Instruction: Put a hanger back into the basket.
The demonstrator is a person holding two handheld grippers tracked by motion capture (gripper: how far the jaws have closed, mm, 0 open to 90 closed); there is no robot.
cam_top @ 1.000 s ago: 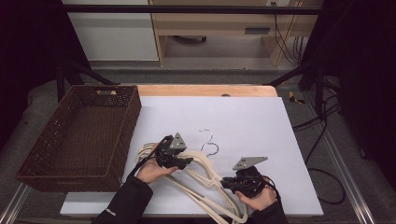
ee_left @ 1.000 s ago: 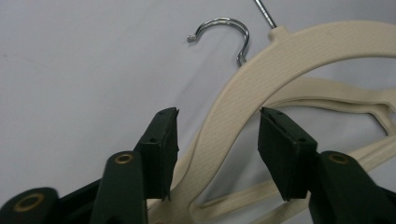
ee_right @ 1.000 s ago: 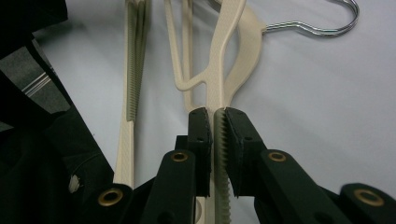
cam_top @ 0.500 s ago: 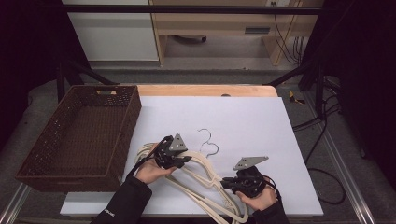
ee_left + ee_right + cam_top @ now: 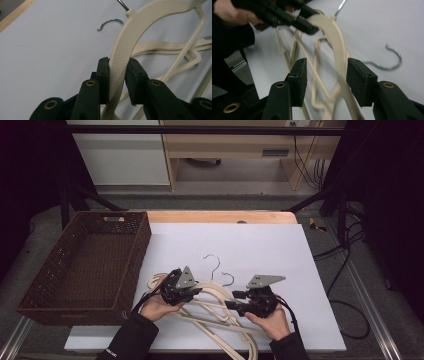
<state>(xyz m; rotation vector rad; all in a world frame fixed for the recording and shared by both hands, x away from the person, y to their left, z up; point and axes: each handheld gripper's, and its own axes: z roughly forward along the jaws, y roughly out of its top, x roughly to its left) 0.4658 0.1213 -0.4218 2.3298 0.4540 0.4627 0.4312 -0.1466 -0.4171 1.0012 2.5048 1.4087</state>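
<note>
Several cream plastic hangers (image 5: 219,291) with metal hooks (image 5: 212,260) lie in a tangle at the front of the white board (image 5: 260,245). My left gripper (image 5: 197,292) (image 5: 118,62) is shut on the broad ribbed arm of the top hanger (image 5: 130,32), its jaws having just been closing on it. My right gripper (image 5: 232,300) (image 5: 327,62) stands open, its jaws having just been opening. A hanger arm (image 5: 333,35) runs loose between the pads without touching them. In the right gripper view the left gripper (image 5: 310,25) pinches that same hanger farther up.
A dark woven basket (image 5: 140,245) stands at the left edge of the board. A second loose hook (image 5: 227,279) (image 5: 392,60) lies beside the heap. The table's wooden edge (image 5: 220,216) runs behind the board, with cables (image 5: 350,270) hanging at the right.
The right jaws have opened and let go of the hanger. The left jaws have closed onto the top hanger's arm, and its hook has shifted a little toward the far side.
</note>
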